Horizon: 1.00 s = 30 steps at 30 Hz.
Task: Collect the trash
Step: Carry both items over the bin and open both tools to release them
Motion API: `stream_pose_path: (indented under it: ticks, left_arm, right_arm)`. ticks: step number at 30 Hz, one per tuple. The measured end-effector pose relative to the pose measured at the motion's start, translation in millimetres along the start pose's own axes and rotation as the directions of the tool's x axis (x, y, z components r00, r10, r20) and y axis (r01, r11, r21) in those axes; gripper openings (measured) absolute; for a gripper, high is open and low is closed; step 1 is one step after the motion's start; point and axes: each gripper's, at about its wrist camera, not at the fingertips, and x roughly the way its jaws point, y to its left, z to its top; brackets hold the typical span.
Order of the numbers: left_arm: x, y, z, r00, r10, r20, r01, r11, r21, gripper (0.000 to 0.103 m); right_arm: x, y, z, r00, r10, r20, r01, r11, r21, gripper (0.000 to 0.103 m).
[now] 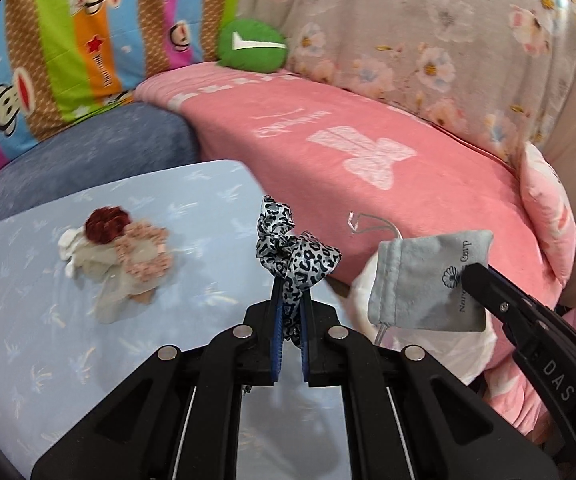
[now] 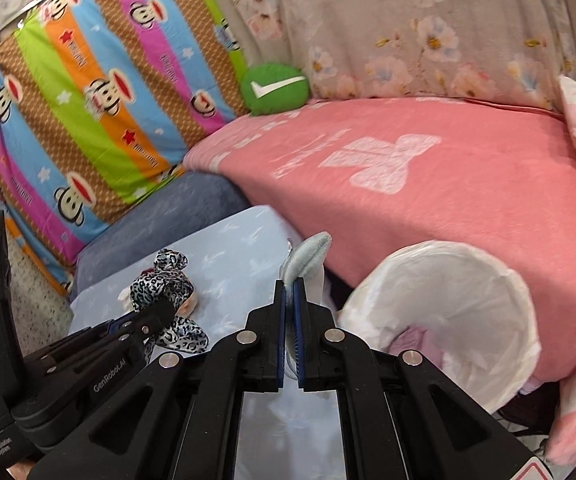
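Because both grippers are clamped tight, the left gripper (image 1: 288,300) on a leopard scrunchie (image 1: 294,250) and the right gripper (image 2: 289,292) on a grey pouch (image 1: 428,280), each item rides clear of the blue sheet (image 1: 28,340). From the right gripper, the lined bin (image 2: 448,300) gapes at three o'clock, just beside the pink blanket's (image 2: 428,200) edge, with open room above its rim.

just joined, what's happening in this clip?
A person is picking up clutter with two handheld claws. The left claw is shut on a leopard-print scrunchie, and the right claw is shut on a small grey drawstring pouch. Both items are lifted off the light blue sheet. A white-lined bin sits just right of them. A small doll lies on the sheet.
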Motion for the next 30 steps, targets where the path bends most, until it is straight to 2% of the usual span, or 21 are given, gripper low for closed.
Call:
stream_pose_path:
  ticks: [13, 22, 30]
  left_arm:
    - [17.7, -87.4, 2.7, 0.993, -0.114, -0.039, 0.119, 0.982, 0.149, 0.007]
    - [29.1, -118.3, -2.0, 0.987, -0.142, -0.073, 0.154, 0.969, 0.192, 0.009]
    - [37.7, -127.3, -2.1, 0.983, -0.156, -0.100, 0.173, 0.965, 0.199, 0.010]
  right_arm:
    - [-38.8, -95.1, 10.1, 0.992, -0.110, 0.056, 0.103, 0.988, 0.113, 0.004]
    - [-46.9, -123.2, 4.1, 0.988, -0.145, 0.057, 0.134, 0.979, 0.151, 0.004]
    - [-44.5, -129.6, 3.5, 0.987, -0.152, 0.050, 0.142, 0.976, 0.165, 0.004]
